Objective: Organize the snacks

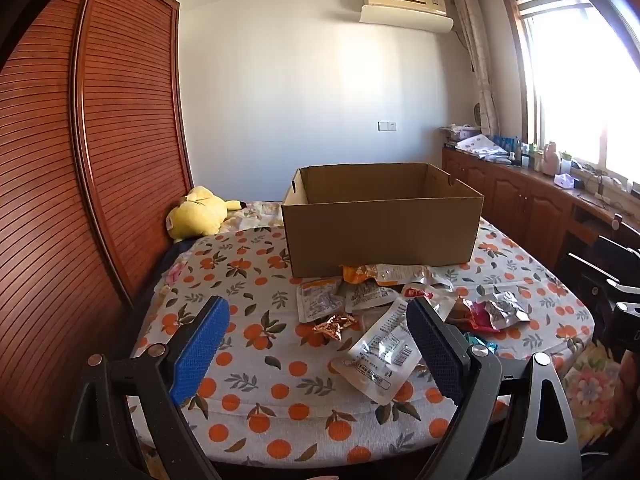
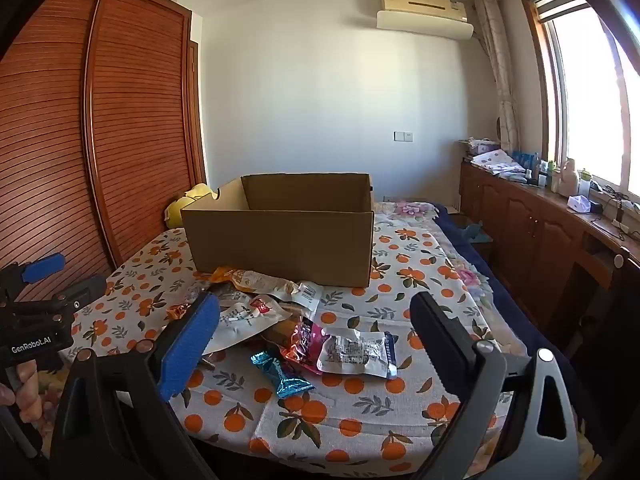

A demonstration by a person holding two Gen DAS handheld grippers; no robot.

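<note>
An open cardboard box (image 1: 380, 236) (image 2: 280, 240) stands on a bed with an orange-print cover (image 1: 256, 272) (image 2: 400, 280). A loose pile of snack packets (image 1: 384, 300) (image 2: 280, 320) lies in front of the box. It includes a white pouch (image 1: 380, 356), a copper foil candy (image 1: 334, 325), a teal wrapper (image 2: 282, 372) and a white-and-blue sachet (image 2: 356, 352). My left gripper (image 1: 318, 344) hovers open above the near side of the pile, nothing between its fingers. My right gripper (image 2: 316, 340) is open too, above the teal wrapper and the sachet, holding nothing.
A yellow plush toy (image 1: 198, 212) lies at the bed's far left by a slatted wooden wardrobe (image 1: 80, 160). Low wooden cabinets (image 1: 520, 200) with clutter on top run under the window at the right. A hand (image 2: 24, 392) holds the left gripper's body (image 2: 36, 320) at the left edge.
</note>
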